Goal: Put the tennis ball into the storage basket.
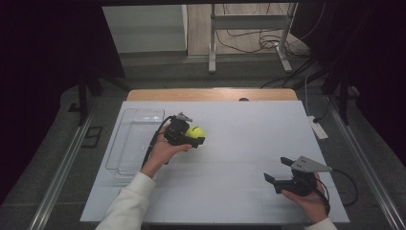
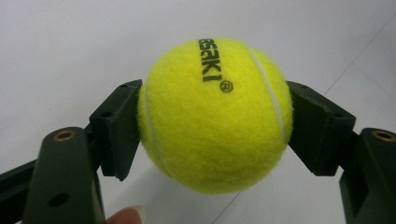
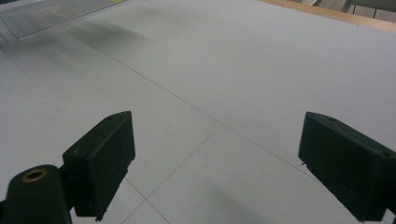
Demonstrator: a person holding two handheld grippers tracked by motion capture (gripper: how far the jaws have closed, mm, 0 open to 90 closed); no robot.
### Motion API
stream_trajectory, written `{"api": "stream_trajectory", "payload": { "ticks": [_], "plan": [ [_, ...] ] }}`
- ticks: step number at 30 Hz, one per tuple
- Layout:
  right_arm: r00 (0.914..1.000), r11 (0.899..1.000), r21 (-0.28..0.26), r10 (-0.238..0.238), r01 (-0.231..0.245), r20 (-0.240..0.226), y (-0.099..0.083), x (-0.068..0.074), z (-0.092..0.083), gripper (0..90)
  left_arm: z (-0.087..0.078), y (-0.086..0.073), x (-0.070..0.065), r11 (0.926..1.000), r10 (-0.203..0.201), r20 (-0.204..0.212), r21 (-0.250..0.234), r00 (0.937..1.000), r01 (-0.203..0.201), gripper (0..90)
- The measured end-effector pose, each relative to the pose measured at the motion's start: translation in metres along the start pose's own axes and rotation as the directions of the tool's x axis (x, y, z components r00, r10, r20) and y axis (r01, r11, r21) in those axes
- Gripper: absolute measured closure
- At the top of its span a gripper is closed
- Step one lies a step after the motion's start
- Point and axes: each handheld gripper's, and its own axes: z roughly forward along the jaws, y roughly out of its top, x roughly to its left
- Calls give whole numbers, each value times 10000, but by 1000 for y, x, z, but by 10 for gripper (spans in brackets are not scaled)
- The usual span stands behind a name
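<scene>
The left gripper (image 1: 191,136) grips the tennis ball (image 1: 196,132) beside the clear tray (image 1: 136,139), not yet dropped in; the right gripper (image 1: 280,171) waits, jaws apart.

We see a fuzzy yellow-green felt tennis ball (image 2: 215,114), round and whole, with white curved seams and black lettering across its top. It is held up off the white table surface, pinched at its 9 and 3 o'clock sides. From the high view the ball (image 1: 196,132) sits left of the table's centre, at about 3 o'clock from a clear plastic tray (image 1: 130,143).
</scene>
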Motion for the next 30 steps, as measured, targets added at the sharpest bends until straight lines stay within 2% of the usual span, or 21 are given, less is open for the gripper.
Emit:
{"api": "stream_trajectory", "payload": {
  "ticks": [20, 30],
  "plan": [
    [10000, 10000, 53, 11, -11, 56, 0, 1, 0, 114, -15, -4, -4, 9981, 38, 56, -610, 10000, -35, 268],
    [10000, 9999, 152, -30, 29, 82, -2, 1, 2, 114, -17, -7, -1, 9966, -81, 132, -813, 9999, 91, 268]
  ]
}}
